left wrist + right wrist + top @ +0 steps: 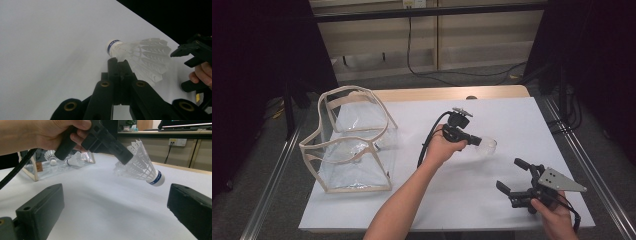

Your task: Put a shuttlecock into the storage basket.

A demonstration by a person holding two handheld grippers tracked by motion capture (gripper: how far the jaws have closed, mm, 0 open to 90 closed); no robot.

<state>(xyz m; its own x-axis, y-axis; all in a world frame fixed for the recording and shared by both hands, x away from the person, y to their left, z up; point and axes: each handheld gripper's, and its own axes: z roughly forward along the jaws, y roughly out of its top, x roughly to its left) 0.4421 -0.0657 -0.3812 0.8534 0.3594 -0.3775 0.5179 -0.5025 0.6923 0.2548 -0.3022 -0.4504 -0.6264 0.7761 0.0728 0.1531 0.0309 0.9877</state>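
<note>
A white feathered shuttlecock (488, 145) with a blue band on its cork hangs above the white table sheet. My left gripper (478, 141) is shut on it. In the left gripper view the jaws (119, 62) pinch the edge of the feather skirt just behind the cork, and the shuttlecock (142, 56) sticks out beyond them. My right gripper (509, 173) stands open near the table's front right, with nothing between its jaws. In the right gripper view (115, 203) the shuttlecock (143, 168) hangs ahead with its cork down to the right, clamped by the left gripper (123, 155).
A clear plastic bag (349, 145) with beige trim stands open at the table's left. In the right gripper view two shuttlecocks (51, 157) lie inside it. The white sheet (512, 120) covers most of the table. Cables lie on the floor behind.
</note>
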